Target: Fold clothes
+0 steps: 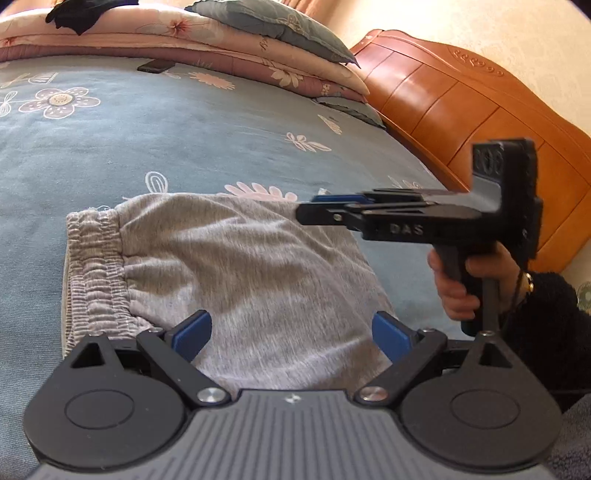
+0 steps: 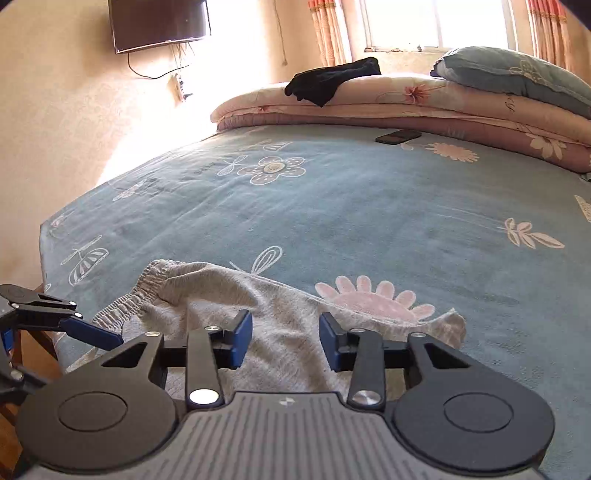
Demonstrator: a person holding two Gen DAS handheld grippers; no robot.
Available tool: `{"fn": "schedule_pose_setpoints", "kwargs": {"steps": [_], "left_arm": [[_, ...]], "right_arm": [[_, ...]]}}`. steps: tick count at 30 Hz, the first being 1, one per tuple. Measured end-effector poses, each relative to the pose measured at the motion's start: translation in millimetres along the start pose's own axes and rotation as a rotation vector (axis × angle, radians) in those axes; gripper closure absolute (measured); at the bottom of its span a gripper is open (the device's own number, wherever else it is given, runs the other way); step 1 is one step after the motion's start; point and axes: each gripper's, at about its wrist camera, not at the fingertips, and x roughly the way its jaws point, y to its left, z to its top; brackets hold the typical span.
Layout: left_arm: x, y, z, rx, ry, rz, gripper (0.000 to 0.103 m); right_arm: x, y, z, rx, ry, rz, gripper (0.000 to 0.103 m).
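A grey garment with an elastic waistband lies folded on the blue flowered bed sheet, near its front edge. My left gripper hovers just above the garment's near part, jaws wide apart with nothing between them. A hand holds my right gripper at the garment's far right edge, seen from the side. In the right wrist view my right gripper stands half open over the grey garment, its pads pressing on nothing. One blue finger of the left gripper shows at the left.
Folded pink quilts with a grey-blue pillow and a black garment lie along the bed's far side. A dark phone rests on the sheet. A wooden headboard is at the right. A TV hangs on the wall.
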Motion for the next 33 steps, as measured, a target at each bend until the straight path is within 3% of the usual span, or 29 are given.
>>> {"fn": "schedule_pose_setpoints", "kwargs": {"steps": [2, 4, 7, 13, 15, 17, 21, 25, 29, 33], "left_arm": [[7.2, -8.0, -7.4, 0.052, 0.024, -0.04, 0.008], [21.1, -8.4, -15.4, 0.059, 0.093, -0.045, 0.008], [29.0, -2.4, -28.6, 0.062, 0.137, -0.016, 0.008], [-1.1, -13.8, -20.2, 0.094, 0.073, -0.037, 0.007], [-2.4, -16.0, -18.8, 0.087, 0.045, -0.068, 0.007], [6.6, -18.3, -17.9, 0.071, 0.049, -0.055, 0.007], [36.3, -11.1, -18.7, -0.048, 0.14, -0.032, 0.007], [25.4, -12.1, -3.6, -0.139, 0.086, -0.051, 0.007], [10.0, -18.4, 11.9, -0.168, -0.015, -0.062, 0.006], [25.8, -26.5, 2.2, -0.186, 0.022, -0.057, 0.006]], "right_arm": [[23.8, 4.5, -3.1, -0.016, 0.079, 0.024, 0.061], [49.6, 6.6, -11.8, -0.039, 0.156, -0.031, 0.06], [53.8, 0.6, -17.6, 0.014, 0.125, -0.026, 0.056], [-0.2, -2.6, -16.0, 0.052, 0.072, -0.08, 0.051], [-26.4, -5.8, -21.8, 0.067, 0.044, -0.112, 0.042], [-48.8, -9.1, -31.3, 0.086, 0.033, -0.144, 0.041], [-84.1, -18.3, -57.3, 0.17, 0.048, -0.179, 0.034], [-106.4, -21.6, -80.4, 0.242, 0.058, -0.185, 0.032], [-117.1, -1.5, -95.9, 0.17, 0.053, -0.239, 0.023], [-112.6, 17.0, -108.7, 0.134, 0.077, -0.259, 0.022]]}}
